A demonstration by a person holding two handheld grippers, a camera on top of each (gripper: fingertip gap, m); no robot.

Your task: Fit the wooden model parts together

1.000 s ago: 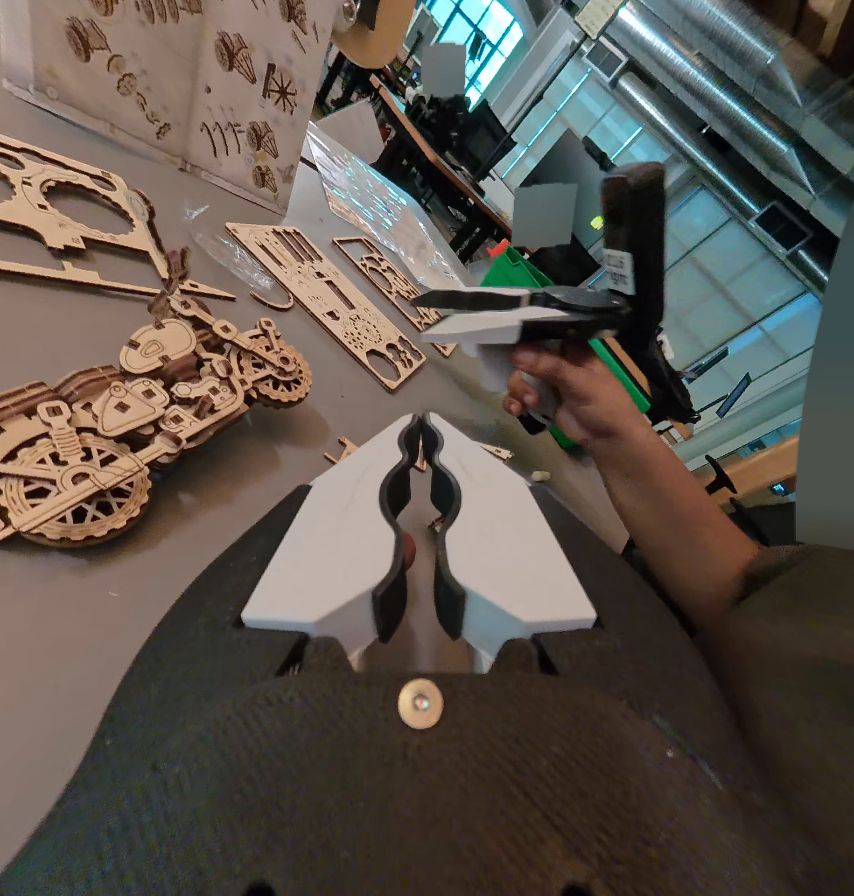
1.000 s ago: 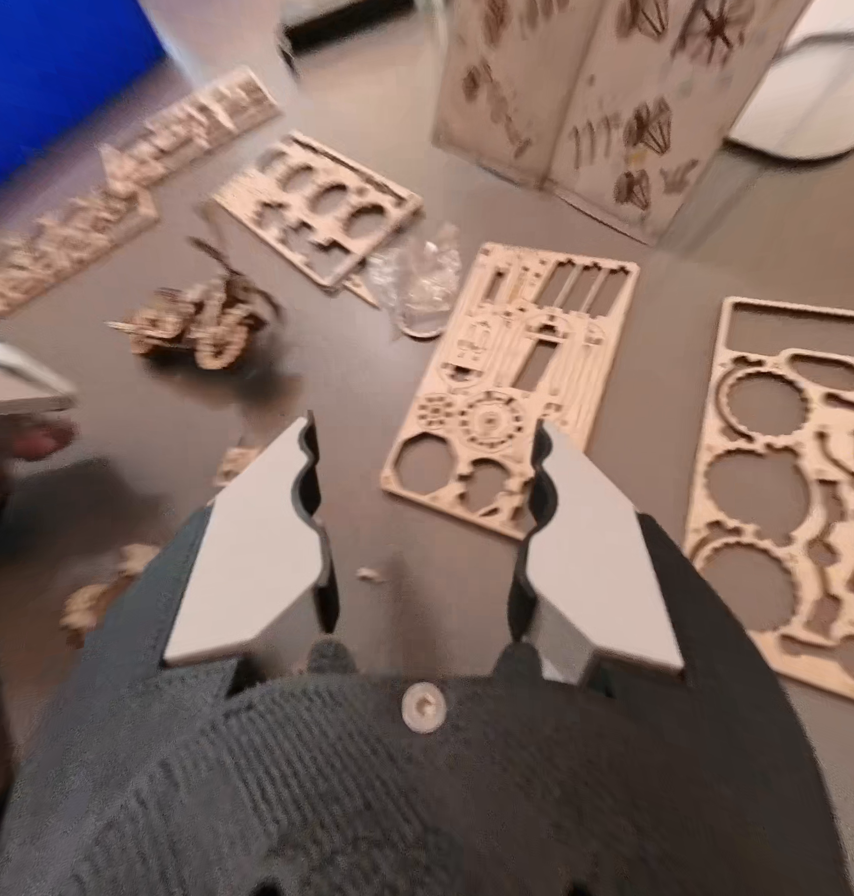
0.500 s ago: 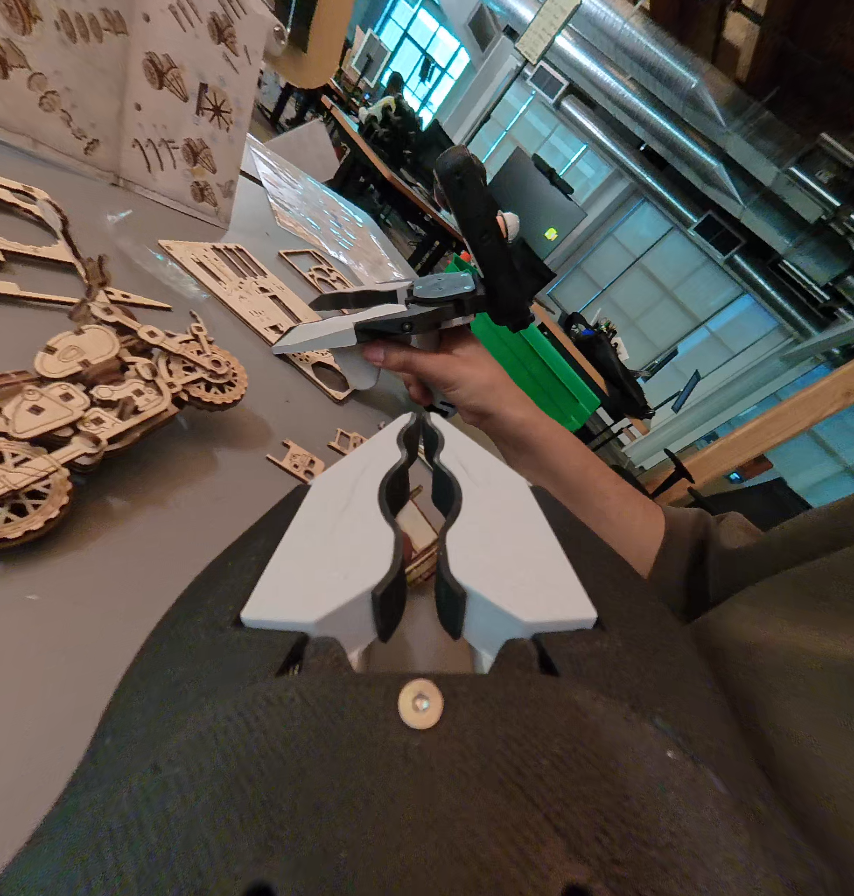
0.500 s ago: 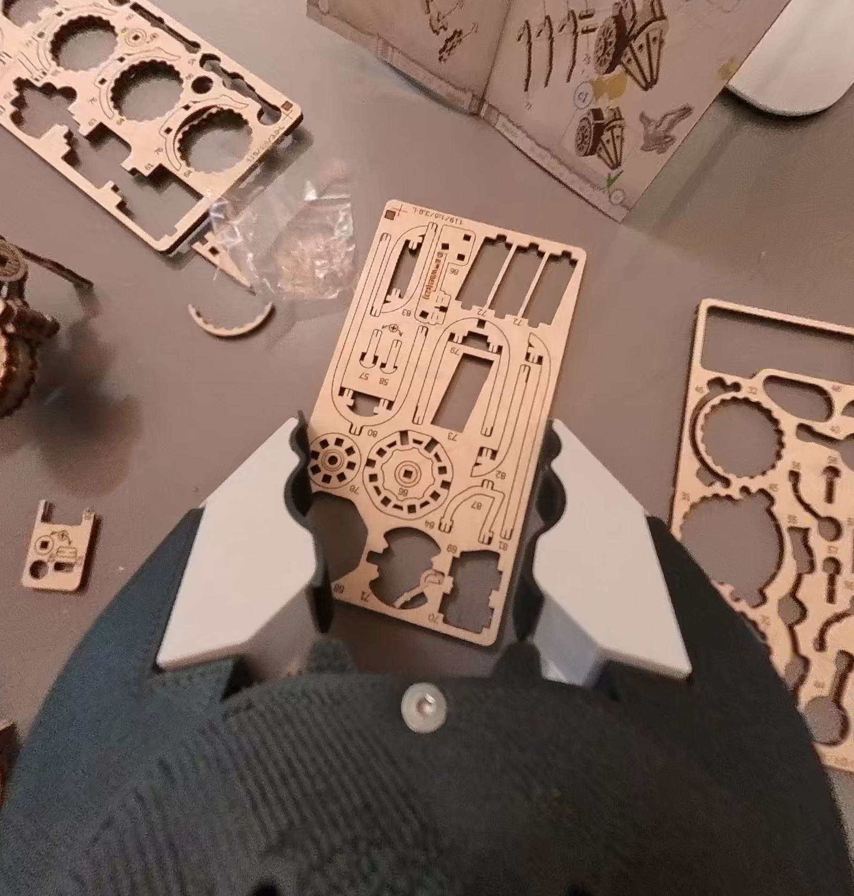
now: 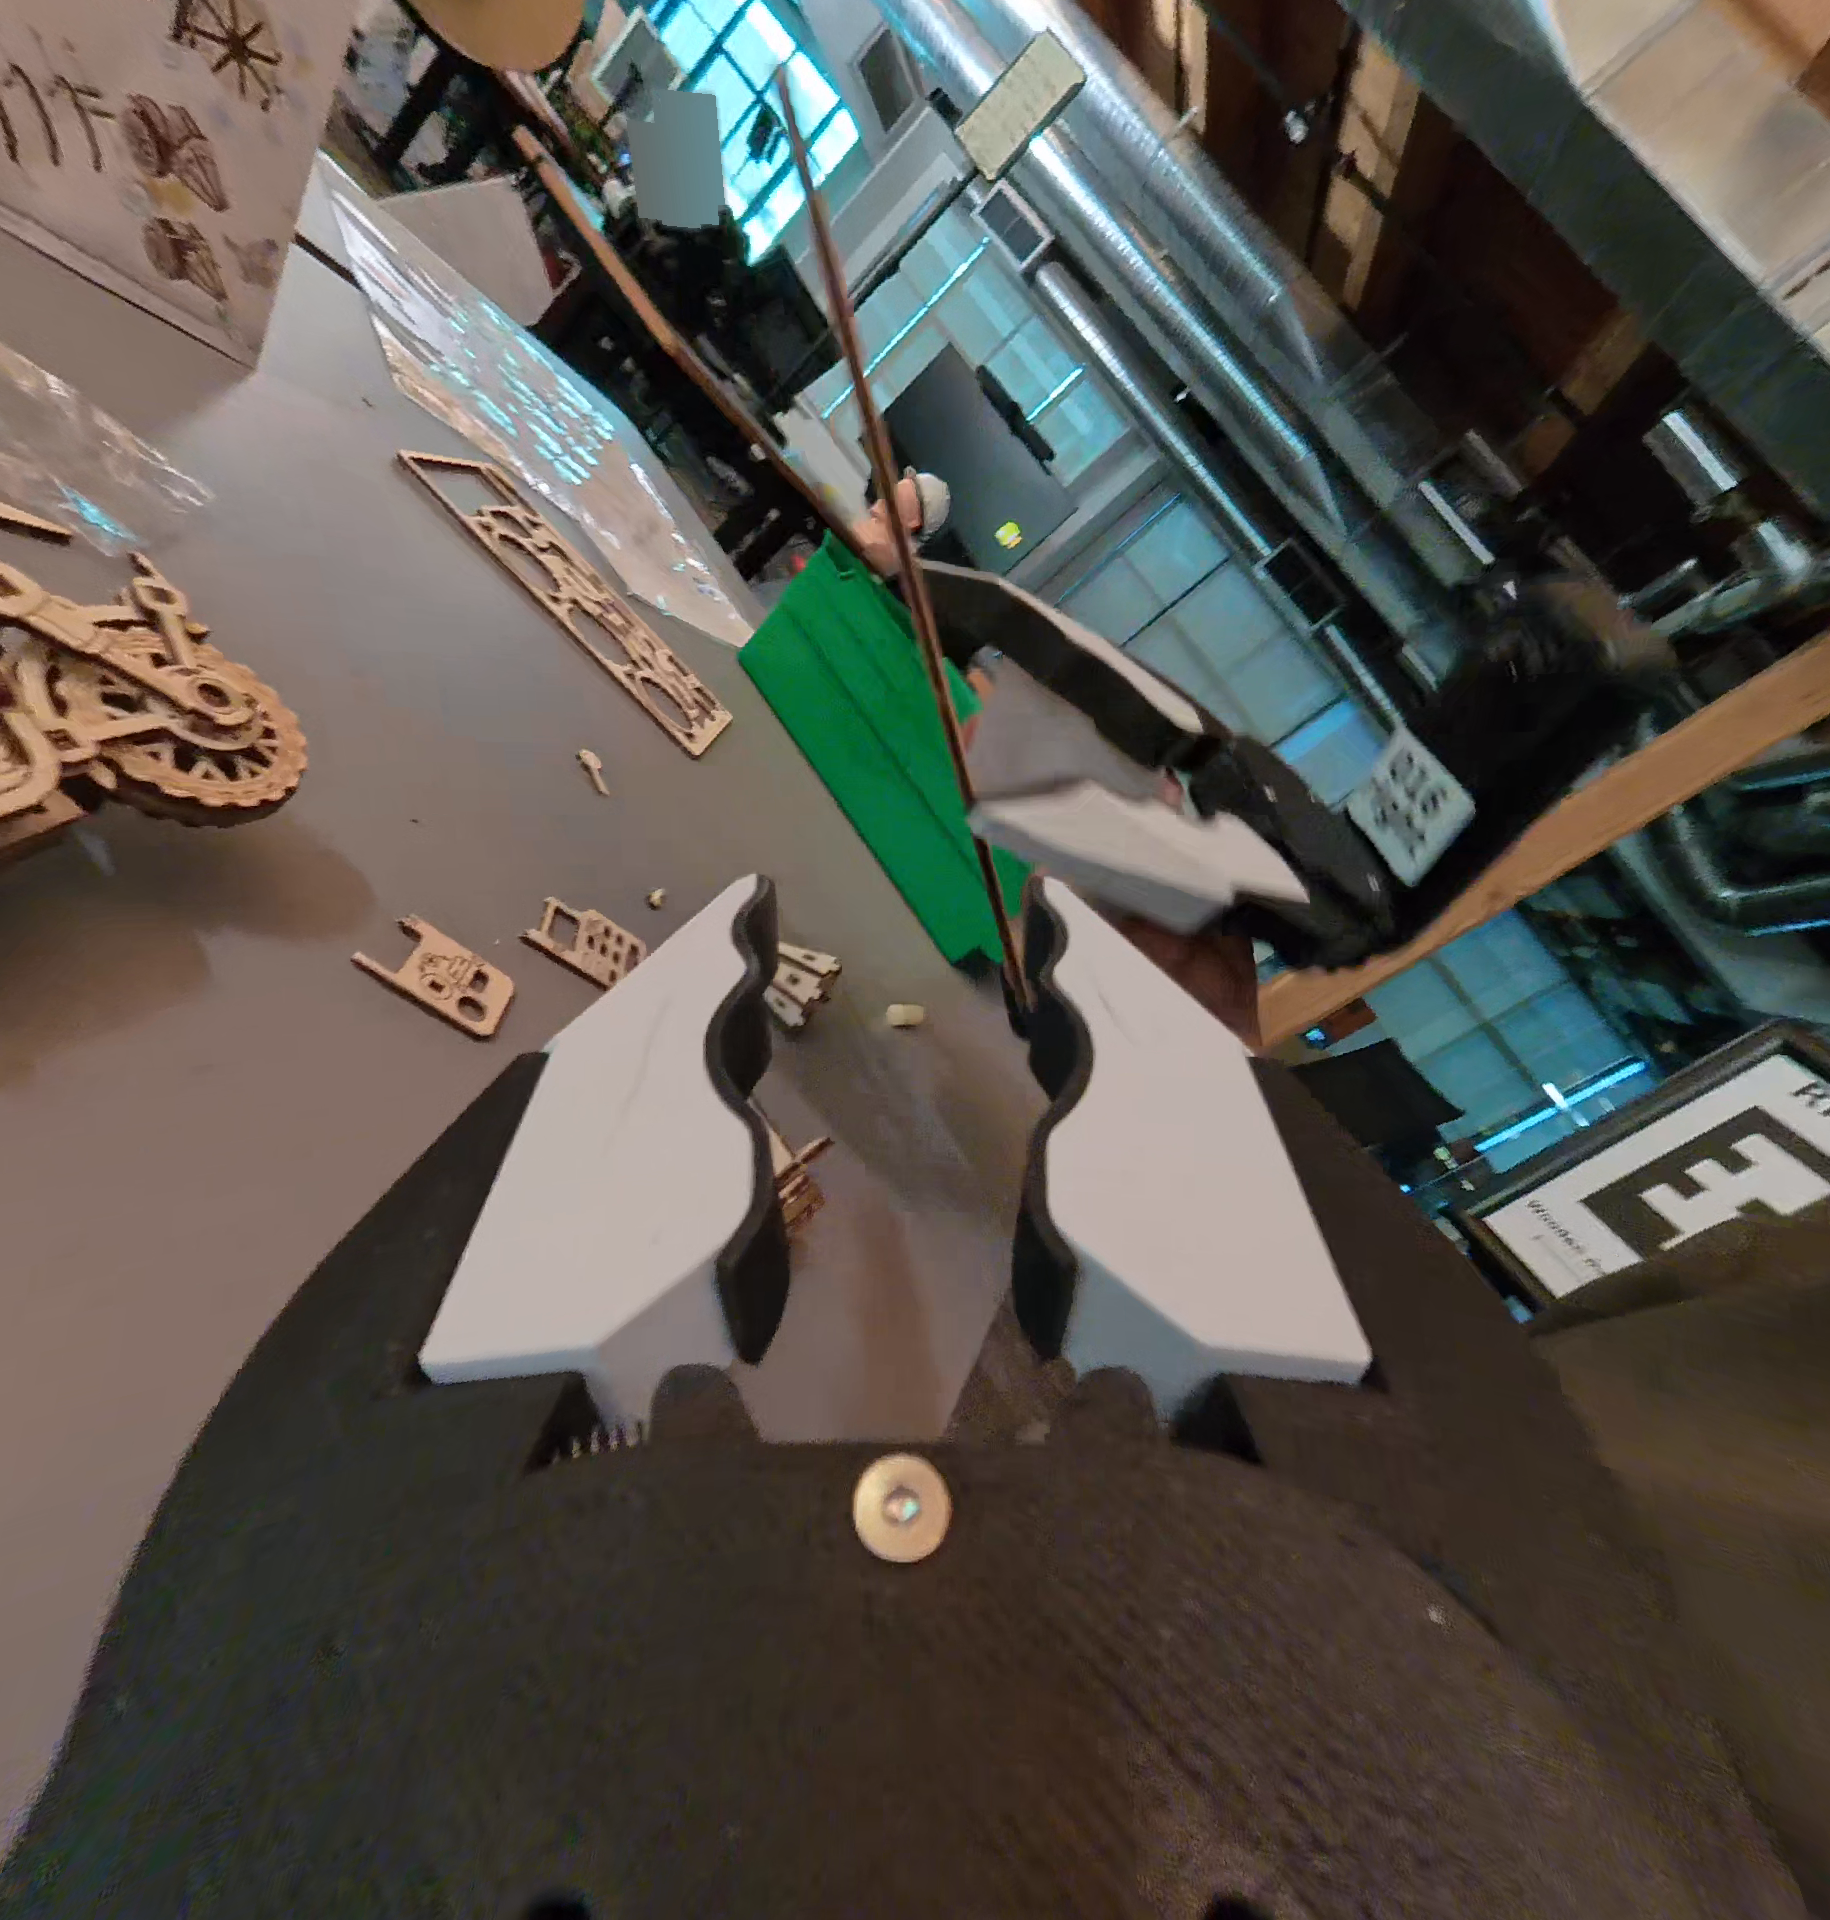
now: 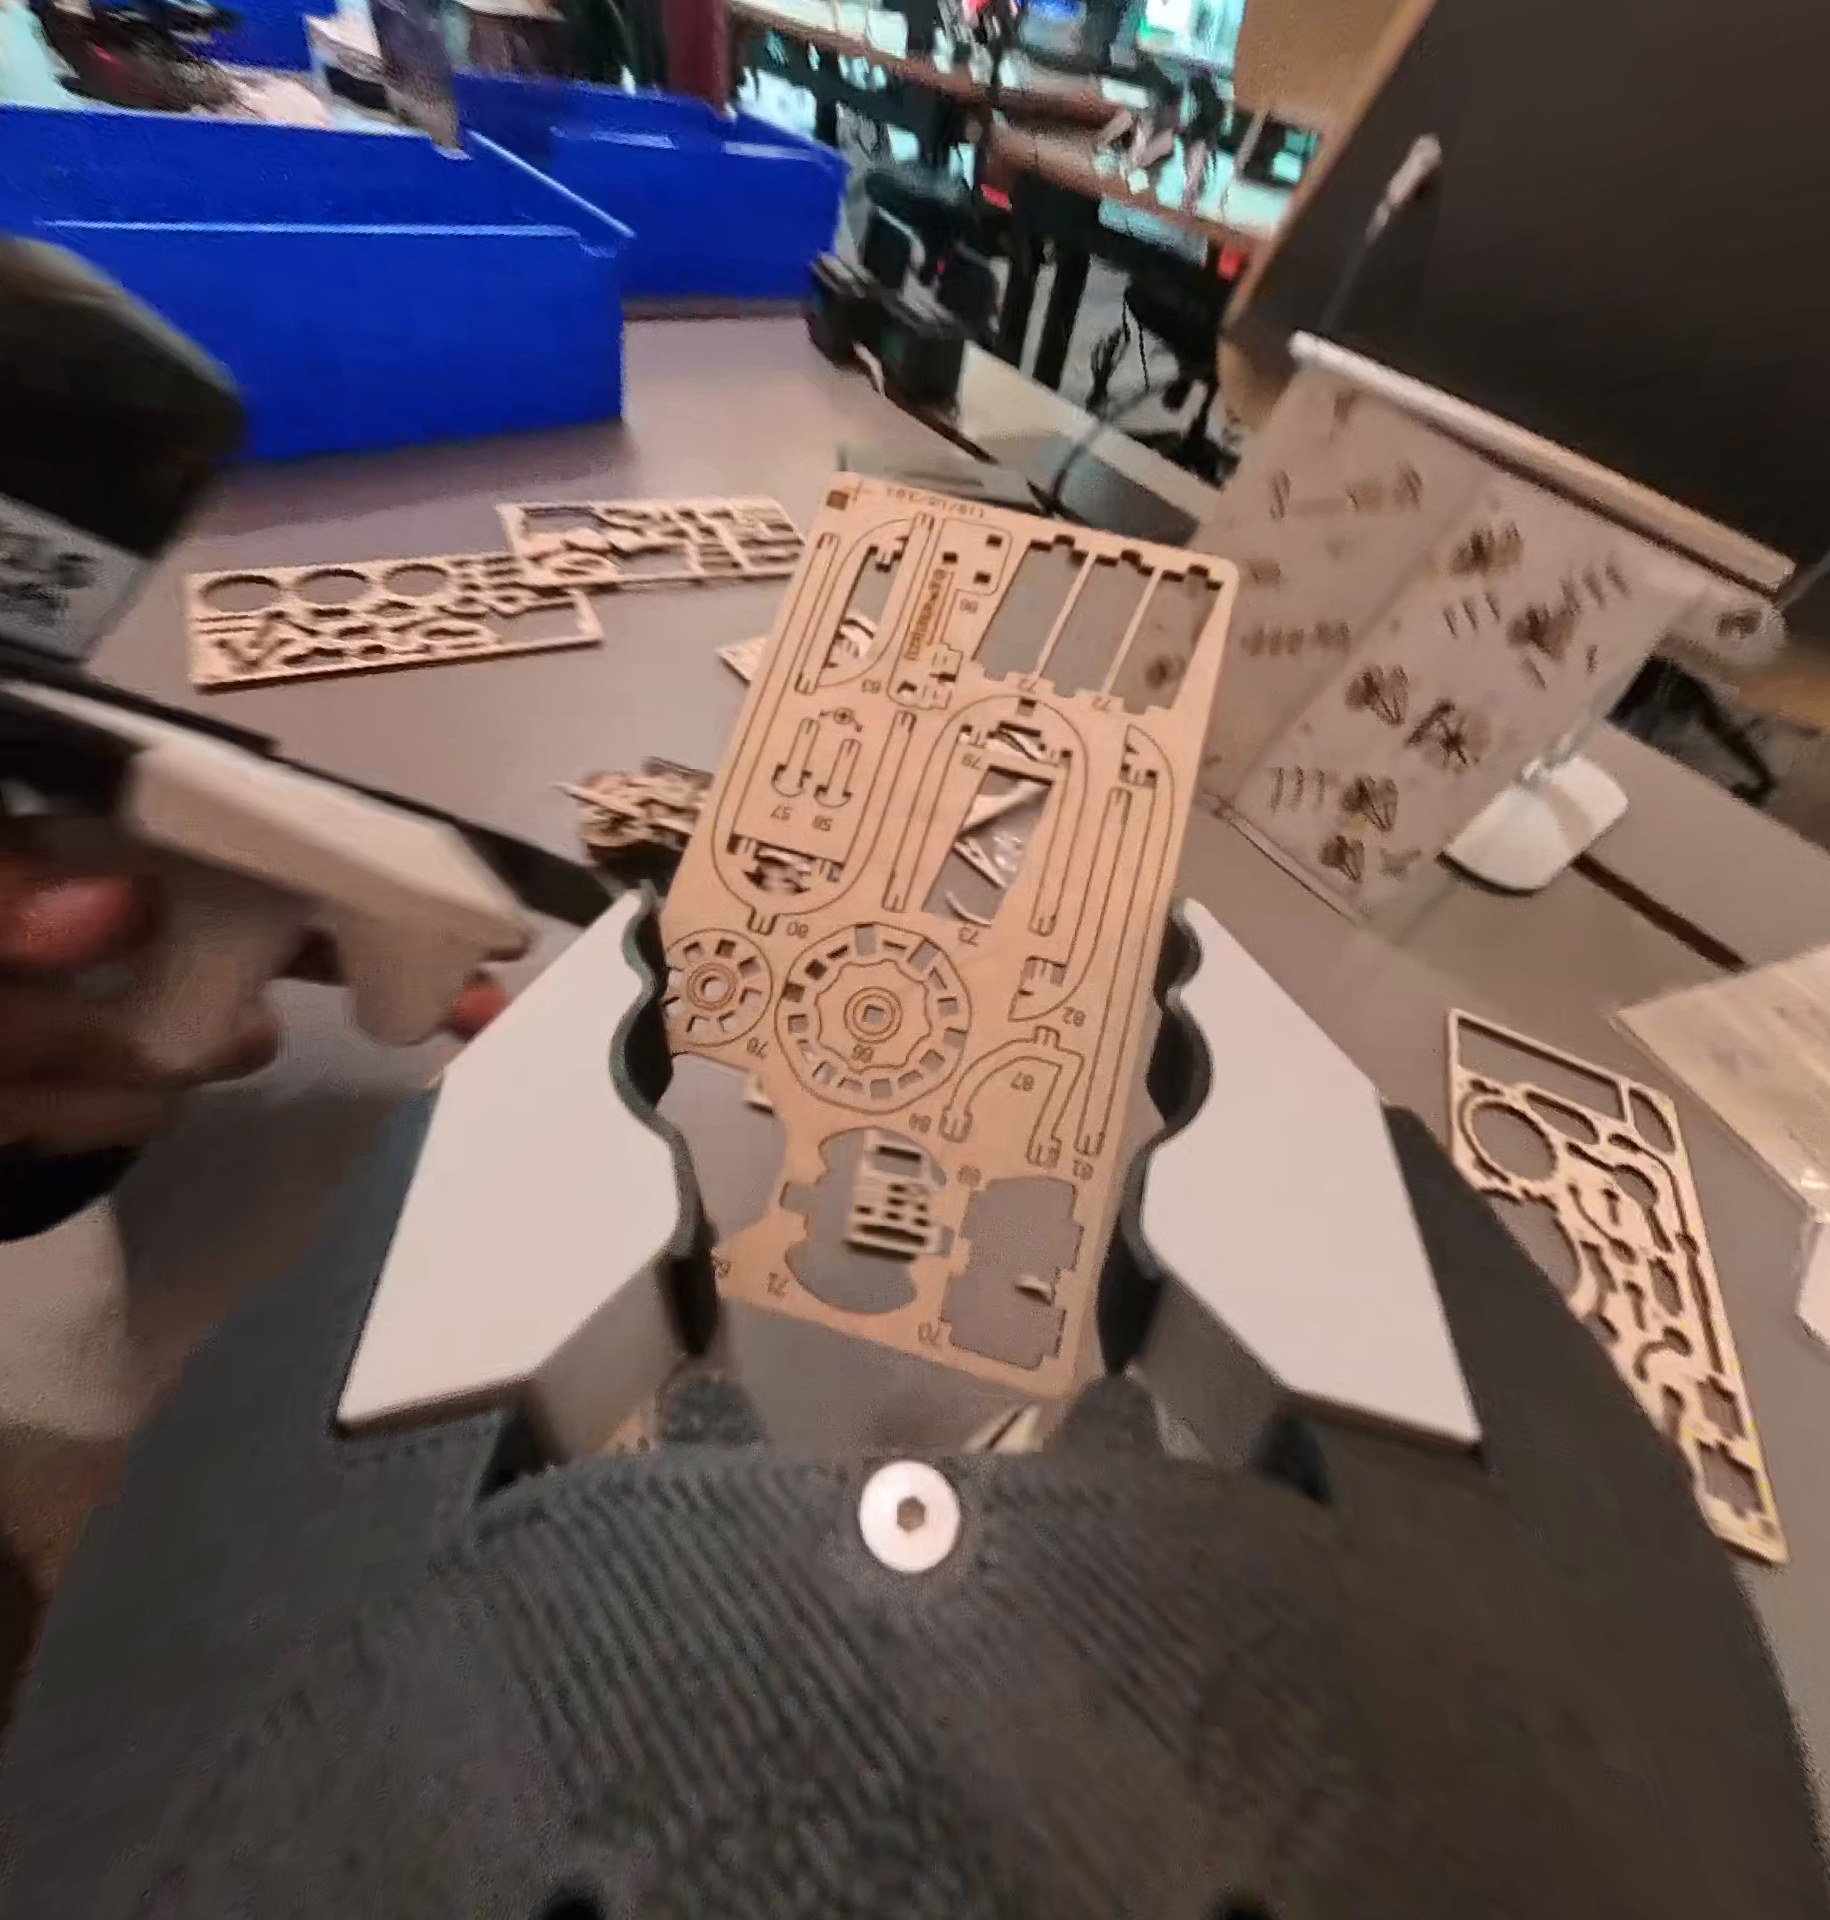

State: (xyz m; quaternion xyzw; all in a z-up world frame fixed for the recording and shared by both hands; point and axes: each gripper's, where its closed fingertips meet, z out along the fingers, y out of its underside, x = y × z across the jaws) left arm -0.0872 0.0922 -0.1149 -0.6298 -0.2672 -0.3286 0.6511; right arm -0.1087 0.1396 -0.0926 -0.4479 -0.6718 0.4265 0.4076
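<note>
My right gripper (image 6: 911, 920) is shut on a flat wooden part sheet (image 6: 952, 883), gripping its two long edges and holding it upright above the grey table (image 6: 537, 748). In the left wrist view that sheet shows edge-on as a thin line (image 5: 937, 665), with the right gripper (image 5: 1098, 800) behind it. My left gripper (image 5: 895, 914) is open and empty, just beside the sheet's lower end; it also shows blurred in the right wrist view (image 6: 371, 873). The built wooden motorcycle (image 5: 111, 717) lies on the table at left. Small loose parts (image 5: 433, 977) lie ahead of the left fingers.
Other punched-out wooden sheets lie on the table (image 6: 391, 623) (image 6: 1617, 1268) (image 5: 568, 603). A folded instruction sheet (image 6: 1410, 707) stands at the back. Blue bins (image 6: 371, 312) and a green bin (image 5: 869, 748) lie beyond the table edges. A clear plastic bag (image 5: 59, 457) lies at left. From the left gripper's tips to the built wooden motorcycle (image 5: 111, 717) is close to 11 centimetres.
My right gripper closed on the part sheet and lifted it off the table, tilting it upright. My left gripper went from shut to open and moved near the sheet.
</note>
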